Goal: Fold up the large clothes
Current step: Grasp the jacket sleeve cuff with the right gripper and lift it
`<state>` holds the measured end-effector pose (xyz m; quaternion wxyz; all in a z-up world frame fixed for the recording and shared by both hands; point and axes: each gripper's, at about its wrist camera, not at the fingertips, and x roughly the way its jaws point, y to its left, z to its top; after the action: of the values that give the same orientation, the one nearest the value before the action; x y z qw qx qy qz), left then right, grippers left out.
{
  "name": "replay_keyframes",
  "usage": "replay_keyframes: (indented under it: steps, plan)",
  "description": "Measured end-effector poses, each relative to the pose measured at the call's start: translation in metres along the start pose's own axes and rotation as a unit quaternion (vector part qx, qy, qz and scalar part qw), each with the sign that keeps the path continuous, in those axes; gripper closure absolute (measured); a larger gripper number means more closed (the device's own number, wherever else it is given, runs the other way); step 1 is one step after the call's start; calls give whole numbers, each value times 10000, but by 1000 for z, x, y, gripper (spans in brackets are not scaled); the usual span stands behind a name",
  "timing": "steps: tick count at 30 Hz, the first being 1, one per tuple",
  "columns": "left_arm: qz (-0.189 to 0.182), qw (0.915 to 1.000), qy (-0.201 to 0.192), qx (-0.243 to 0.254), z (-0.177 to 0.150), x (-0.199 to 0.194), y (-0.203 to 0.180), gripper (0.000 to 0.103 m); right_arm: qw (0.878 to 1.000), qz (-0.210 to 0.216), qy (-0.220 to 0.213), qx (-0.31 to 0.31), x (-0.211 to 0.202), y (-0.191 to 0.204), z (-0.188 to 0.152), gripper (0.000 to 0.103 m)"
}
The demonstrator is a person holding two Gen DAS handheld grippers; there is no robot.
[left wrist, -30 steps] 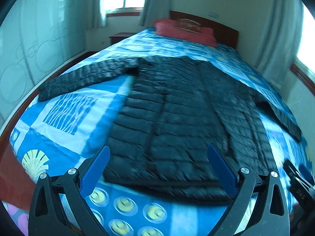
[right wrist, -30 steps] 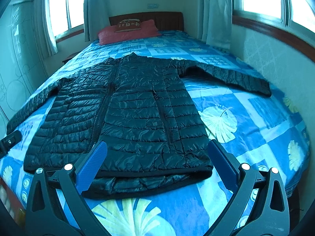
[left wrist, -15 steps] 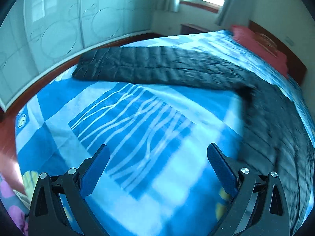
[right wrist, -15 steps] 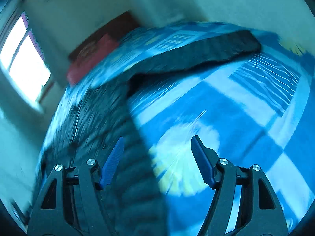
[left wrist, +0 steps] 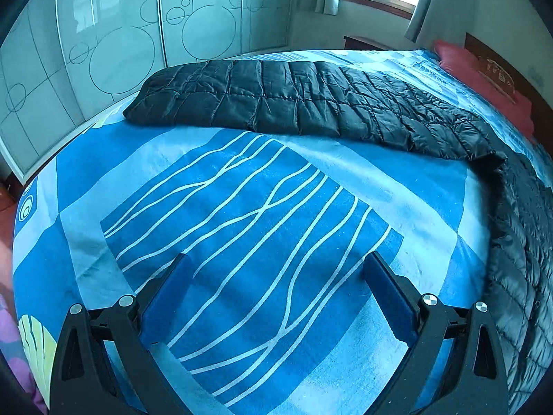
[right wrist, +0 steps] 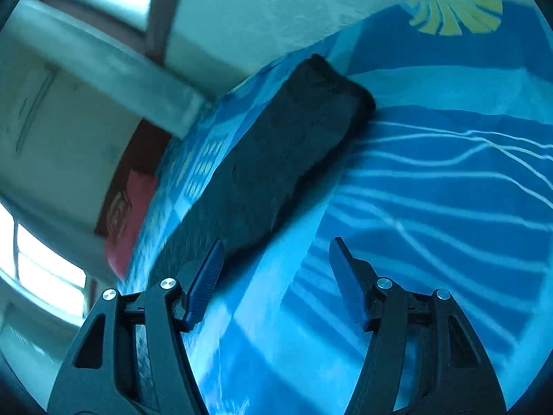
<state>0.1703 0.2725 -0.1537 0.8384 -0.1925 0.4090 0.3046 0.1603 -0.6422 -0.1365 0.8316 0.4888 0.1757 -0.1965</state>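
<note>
Left gripper wide open, angled down, nothing between blue pads. Right gripper rolled sideways, jaws closing, gap empty, pads not touching anything.

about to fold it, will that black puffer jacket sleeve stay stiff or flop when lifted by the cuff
The sleeve would likely flop: it lies limp and flat along the bedspread. Its quilted, puffy panels suggest it is light. The shiny shell may be somewhat slippery.
</note>
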Motion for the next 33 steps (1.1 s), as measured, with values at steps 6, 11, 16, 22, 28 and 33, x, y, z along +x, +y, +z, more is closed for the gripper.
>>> replay_keyframes:
  steps: [6, 11, 16, 22, 28, 33]
  plan:
    - [1, 10000, -34, -6, -4, 0, 3, 5, 9994, -37, -196, -280, 23, 10, 17, 39]
    - [103, 9999, -32, 60, -4, 1, -1, 5, 9974, -266, -507, -428, 34, 13, 28, 45]
    - [111, 9999, -37, 63, -4, 1, -1, 5, 9975, -417, -545, -146, 45, 4, 40, 89]
    - [112, 9999, -57, 61, -5, 3, -1, 5, 9870, -504, -905, -1231, 24, 73, 25, 95]
    - [123, 9999, -89, 65, -6, 3, -1, 5, 9491, -199, -921, -3006, 16, 194, -48, 95]
    - [108, 9999, -119, 57, -6, 3, 0, 5, 9191, 304, -528, -3892, 27, 279, -136, 96]
